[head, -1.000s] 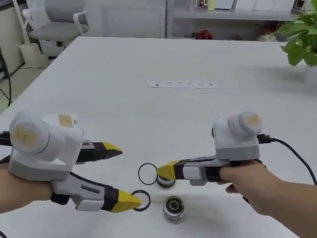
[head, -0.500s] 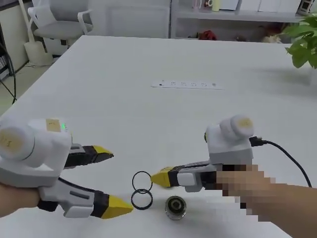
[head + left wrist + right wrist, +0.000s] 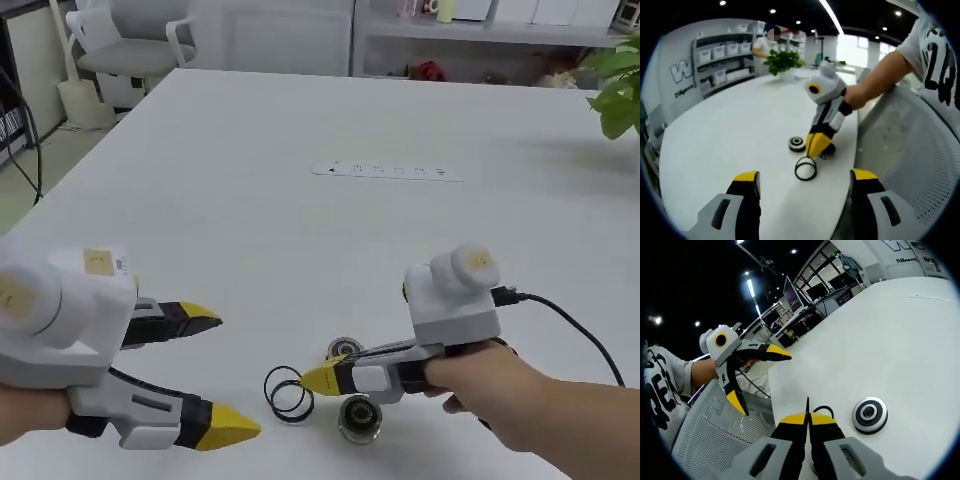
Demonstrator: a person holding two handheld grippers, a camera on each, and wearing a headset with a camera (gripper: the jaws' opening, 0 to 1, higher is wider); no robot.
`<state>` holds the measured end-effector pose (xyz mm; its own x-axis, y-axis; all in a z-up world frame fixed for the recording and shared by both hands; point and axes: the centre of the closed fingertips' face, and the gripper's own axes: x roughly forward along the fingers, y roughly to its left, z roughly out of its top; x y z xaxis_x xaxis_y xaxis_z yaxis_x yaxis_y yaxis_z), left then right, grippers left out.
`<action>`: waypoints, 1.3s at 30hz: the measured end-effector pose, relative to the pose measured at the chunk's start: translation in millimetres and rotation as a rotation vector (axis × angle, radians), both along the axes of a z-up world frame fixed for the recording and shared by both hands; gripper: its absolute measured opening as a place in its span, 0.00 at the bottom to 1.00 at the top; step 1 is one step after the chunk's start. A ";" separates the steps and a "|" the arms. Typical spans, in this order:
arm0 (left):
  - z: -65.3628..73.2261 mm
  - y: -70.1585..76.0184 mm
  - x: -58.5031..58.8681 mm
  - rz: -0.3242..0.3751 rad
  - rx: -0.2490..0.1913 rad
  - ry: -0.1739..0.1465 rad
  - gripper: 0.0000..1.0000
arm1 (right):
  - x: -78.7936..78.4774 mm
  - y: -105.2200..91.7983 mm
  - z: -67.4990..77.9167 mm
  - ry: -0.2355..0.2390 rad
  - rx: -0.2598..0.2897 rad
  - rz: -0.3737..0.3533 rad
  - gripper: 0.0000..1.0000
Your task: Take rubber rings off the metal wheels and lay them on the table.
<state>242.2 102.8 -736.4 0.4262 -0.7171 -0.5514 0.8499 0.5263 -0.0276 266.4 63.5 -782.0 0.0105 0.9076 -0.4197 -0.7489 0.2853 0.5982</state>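
Currently: right claw (image 3: 319, 380), jaws closed, appearing to be pinching a rubber ring (image 3: 285, 385) at its very tip. The ring is lying to the left of that tip, overlapping a second ring (image 3: 296, 403) on the counter (image 3: 300, 230). Left claw (image 3: 222, 376), jaws gaping wide and gripping nothing, is hovering nearby, tips pointing toward both rings. Far wheel (image 3: 345, 348) is sitting just behind the right claw, near wheel (image 3: 358, 418) just beside it on the person's side. Judgement: the right claw is nearer, and laying the ring down is calling only for parting its jaws.
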 end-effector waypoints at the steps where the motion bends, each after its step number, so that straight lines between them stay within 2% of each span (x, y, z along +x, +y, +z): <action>1: -0.3 0.2 -0.1 0.001 0.000 0.001 0.74 | 0.1 -0.6 -0.9 0.004 -0.001 -0.003 0.00; 10: -2.9 -0.1 -0.2 0.000 0.002 0.011 0.74 | -0.6 -4.8 -9.1 0.021 -0.023 -0.009 0.00; 21: -6.6 -0.5 -2.1 -0.005 0.010 0.024 0.74 | 1.9 -7.2 -13.3 -0.013 -0.048 -0.007 0.00; 39: -8.2 -0.6 -3.8 -0.014 0.019 0.036 0.73 | -0.9 -9.9 -13.3 -0.072 -0.083 0.024 0.14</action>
<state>238.4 102.1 -744.6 0.3961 -0.7120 -0.5798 0.8558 0.5151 -0.0479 265.5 53.6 -795.2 0.0223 0.8701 -0.4924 -0.7960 0.3134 0.5178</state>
